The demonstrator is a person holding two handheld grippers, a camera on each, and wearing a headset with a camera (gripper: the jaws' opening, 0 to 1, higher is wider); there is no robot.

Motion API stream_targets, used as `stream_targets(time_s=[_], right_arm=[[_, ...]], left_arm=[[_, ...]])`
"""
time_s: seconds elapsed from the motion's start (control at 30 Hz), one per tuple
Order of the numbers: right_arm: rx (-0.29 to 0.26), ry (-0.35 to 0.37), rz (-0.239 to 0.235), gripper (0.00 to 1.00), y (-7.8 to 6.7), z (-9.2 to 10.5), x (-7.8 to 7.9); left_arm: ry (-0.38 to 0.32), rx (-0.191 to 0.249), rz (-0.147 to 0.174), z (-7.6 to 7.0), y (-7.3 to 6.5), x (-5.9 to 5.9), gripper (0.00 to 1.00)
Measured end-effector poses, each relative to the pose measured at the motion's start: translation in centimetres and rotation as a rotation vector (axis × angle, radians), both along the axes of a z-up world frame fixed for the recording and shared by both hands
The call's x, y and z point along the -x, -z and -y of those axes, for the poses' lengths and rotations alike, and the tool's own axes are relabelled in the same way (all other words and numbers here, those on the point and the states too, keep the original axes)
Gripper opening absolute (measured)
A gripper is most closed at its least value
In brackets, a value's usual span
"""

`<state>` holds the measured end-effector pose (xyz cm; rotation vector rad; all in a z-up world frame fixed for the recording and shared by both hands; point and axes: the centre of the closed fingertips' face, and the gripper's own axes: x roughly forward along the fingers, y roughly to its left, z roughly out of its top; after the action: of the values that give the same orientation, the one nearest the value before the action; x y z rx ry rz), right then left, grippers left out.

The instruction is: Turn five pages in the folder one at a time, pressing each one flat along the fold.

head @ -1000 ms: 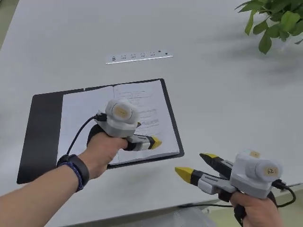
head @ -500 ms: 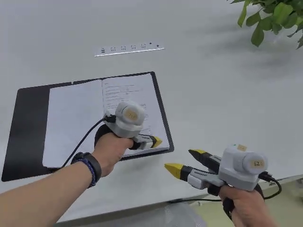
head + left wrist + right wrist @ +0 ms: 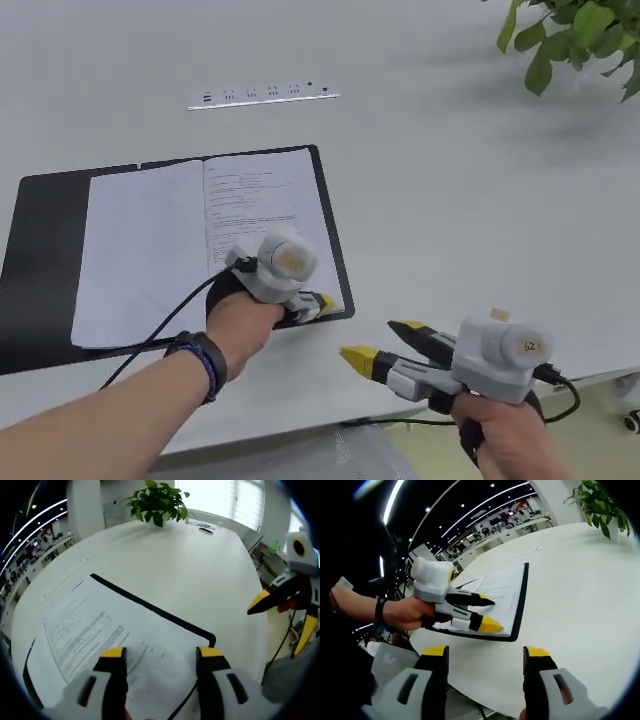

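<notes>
The black folder (image 3: 40, 215) lies open on the white table, a blank sheet on its left and a printed page (image 3: 262, 200) on its right. My left gripper (image 3: 318, 303) hovers open just over that page's near right corner. In the left gripper view the jaws straddle the printed page (image 3: 95, 630), close to the folder's black edge (image 3: 150, 611). My right gripper (image 3: 383, 342) is open and empty, off the folder near the table's front edge, pointing left toward the corner. The right gripper view looks past its own tips (image 3: 485, 652) at the left gripper (image 3: 487, 612) and the folder (image 3: 520, 605).
A flush power-socket strip (image 3: 262, 96) is set in the table beyond the folder. A potted plant (image 3: 580, 40) stands at the far right. The table's front edge (image 3: 300, 425) runs just below both hands. Cables trail from each gripper.
The head camera has swung, so the folder sits further left and higher. My left gripper has slid nearer the page's near right corner. The right gripper has kept its place beside it.
</notes>
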<state>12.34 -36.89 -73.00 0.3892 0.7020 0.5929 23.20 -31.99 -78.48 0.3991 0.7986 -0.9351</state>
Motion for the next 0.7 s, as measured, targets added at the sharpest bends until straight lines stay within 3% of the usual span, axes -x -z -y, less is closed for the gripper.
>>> stream_targets(time_s=[0.2, 0.37, 0.43, 0.7], right_arm=[[-0.043, 0.020, 0.009, 0.55, -0.3, -0.1, -1.7], [-0.081, 0.025, 0.045, 0.52, -0.7, -0.9, -4.8], [-0.123, 0.044, 0.048, 0.50, -0.8, -1.4, -6.3], [-0.178, 0.042, 0.042, 0.45, 0.8, -3.1, -11.1]], left_arm=[[-0.026, 0.025, -0.015, -0.6, -0.1, -0.2, 0.41], [-0.066, 0.053, -0.025, -0.8, -0.2, -0.2, 0.38], [-0.077, 0.061, -0.025, -1.0, -0.2, -0.1, 0.37], [-0.082, 0.059, -0.016, -1.7, -0.2, 0.6, 0.33]])
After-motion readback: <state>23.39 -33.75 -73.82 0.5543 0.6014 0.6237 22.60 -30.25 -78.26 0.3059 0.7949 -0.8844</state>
